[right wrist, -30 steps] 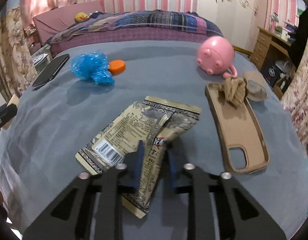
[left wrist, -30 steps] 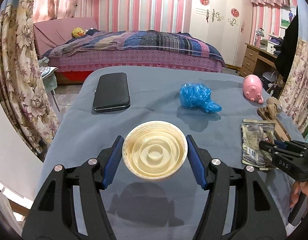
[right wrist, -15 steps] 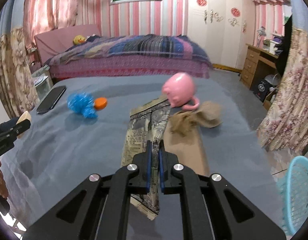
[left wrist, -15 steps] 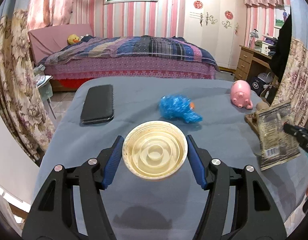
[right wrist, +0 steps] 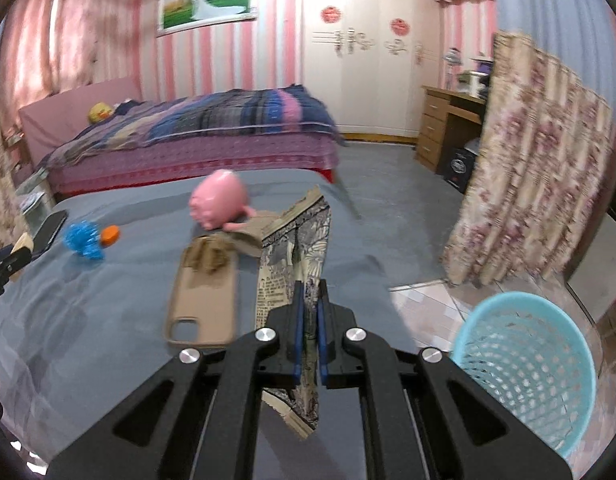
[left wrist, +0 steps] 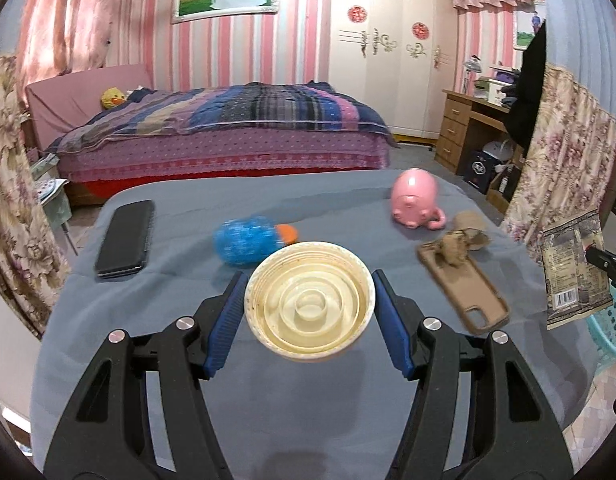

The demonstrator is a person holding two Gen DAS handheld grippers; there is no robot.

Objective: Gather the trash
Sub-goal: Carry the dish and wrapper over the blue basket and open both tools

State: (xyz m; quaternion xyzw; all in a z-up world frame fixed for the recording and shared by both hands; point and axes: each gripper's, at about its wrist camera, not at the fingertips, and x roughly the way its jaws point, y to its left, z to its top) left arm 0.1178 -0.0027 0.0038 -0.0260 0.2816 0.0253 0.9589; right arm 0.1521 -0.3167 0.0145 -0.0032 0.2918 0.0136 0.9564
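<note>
My left gripper (left wrist: 310, 312) is shut on a cream paper cup (left wrist: 310, 312), seen bottom-on, held above the grey table (left wrist: 179, 292). My right gripper (right wrist: 309, 296) is shut on a crumpled snack wrapper (right wrist: 295, 248) and holds it in the air near the table's right edge; the wrapper also shows in the left wrist view (left wrist: 574, 268). A light-blue mesh trash basket (right wrist: 524, 364) stands on the floor to the lower right of it. A blue plastic wad (left wrist: 243, 242) with an orange cap (left wrist: 287, 234) lies on the table.
On the table are a black phone (left wrist: 125, 238), a pink pig mug (left wrist: 416, 200), a tan phone case (left wrist: 464, 288) and brown crumpled paper (left wrist: 456, 246). A floral curtain (right wrist: 536, 168) hangs to the right of the basket. A bed (left wrist: 227, 136) stands behind.
My right gripper has lifted the wrapper off the table and swung it right toward the basket. My left gripper, still holding the cup, has risen and turned slightly right.
</note>
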